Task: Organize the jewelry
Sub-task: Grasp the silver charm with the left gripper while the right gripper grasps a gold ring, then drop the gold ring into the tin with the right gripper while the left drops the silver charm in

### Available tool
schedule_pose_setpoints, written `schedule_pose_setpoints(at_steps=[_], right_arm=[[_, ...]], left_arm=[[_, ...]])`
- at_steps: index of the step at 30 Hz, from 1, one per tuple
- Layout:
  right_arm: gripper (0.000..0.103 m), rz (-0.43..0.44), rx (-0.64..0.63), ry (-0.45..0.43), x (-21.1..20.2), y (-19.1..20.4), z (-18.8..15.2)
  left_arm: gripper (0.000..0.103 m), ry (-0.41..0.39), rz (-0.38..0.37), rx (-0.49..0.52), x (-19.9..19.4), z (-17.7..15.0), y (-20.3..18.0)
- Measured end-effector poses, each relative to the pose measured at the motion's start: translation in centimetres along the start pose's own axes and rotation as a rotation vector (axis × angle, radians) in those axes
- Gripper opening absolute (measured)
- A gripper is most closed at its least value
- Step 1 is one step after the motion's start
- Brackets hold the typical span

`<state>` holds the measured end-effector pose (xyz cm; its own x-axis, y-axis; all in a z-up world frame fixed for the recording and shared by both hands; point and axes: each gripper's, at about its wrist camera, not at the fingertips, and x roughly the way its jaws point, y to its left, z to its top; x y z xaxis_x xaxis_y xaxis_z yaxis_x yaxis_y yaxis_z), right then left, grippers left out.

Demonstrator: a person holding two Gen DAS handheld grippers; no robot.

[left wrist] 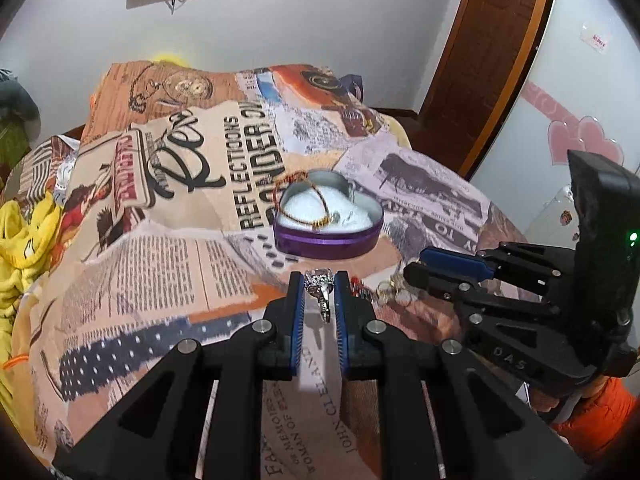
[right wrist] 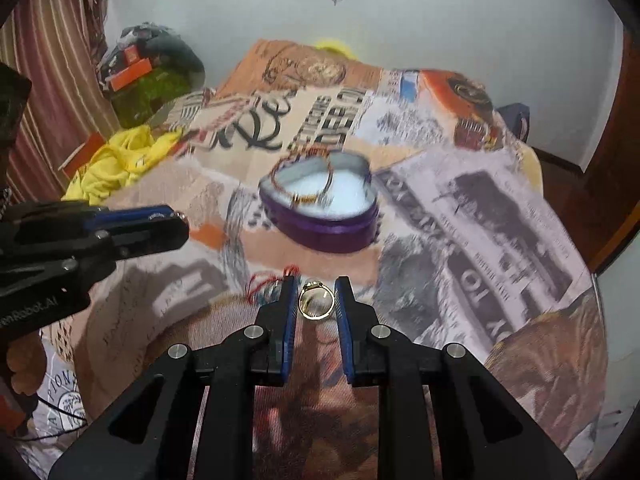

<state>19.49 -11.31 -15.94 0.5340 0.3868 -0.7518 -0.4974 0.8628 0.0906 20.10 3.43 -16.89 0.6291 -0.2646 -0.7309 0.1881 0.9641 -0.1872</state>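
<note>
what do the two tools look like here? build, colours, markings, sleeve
Both tools, left and right: black linkage frames, silver pivot pins, blue ribbed pads. The right carries embossed "DAS" lettering and a green LED; an orange sleeve shows behind it.

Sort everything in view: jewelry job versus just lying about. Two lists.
Job: silver ring in left gripper; gold ring between right gripper fingers; heart-shaped tin; red bracelet draped over its rim.

Lying about: yellow cloth; printed bedspread.
</note>
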Motion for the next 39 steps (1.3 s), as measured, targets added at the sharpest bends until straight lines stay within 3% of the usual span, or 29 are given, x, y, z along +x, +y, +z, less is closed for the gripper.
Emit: schedule_pose_setpoints(at_steps=[7,18,28,39], right_arm=[[0.017,-0.006,0.009,-0.071,-1.0,-0.4,2.3],[0.017,-0.009,0.023,-0.112,0.0,-1.3,4.8],[0.017,-0.003,0.036,-0.106,1.8,-2.1,6.3],[0.017,0.03,0.047,-0.039,4.7,-2.5,7.1]], left_arm=[[0.013,-0.041,0.014,0.018,-0.2,1.8,-0.1],[0.013,-0.076,0.013,0.021,0.7,4.1,0.7],[0.013,-0.079,0.007,0.025,2.6,5.6,1.3],[0.013,-0.01,-0.034,0.029,5.6,6.0,1.7]])
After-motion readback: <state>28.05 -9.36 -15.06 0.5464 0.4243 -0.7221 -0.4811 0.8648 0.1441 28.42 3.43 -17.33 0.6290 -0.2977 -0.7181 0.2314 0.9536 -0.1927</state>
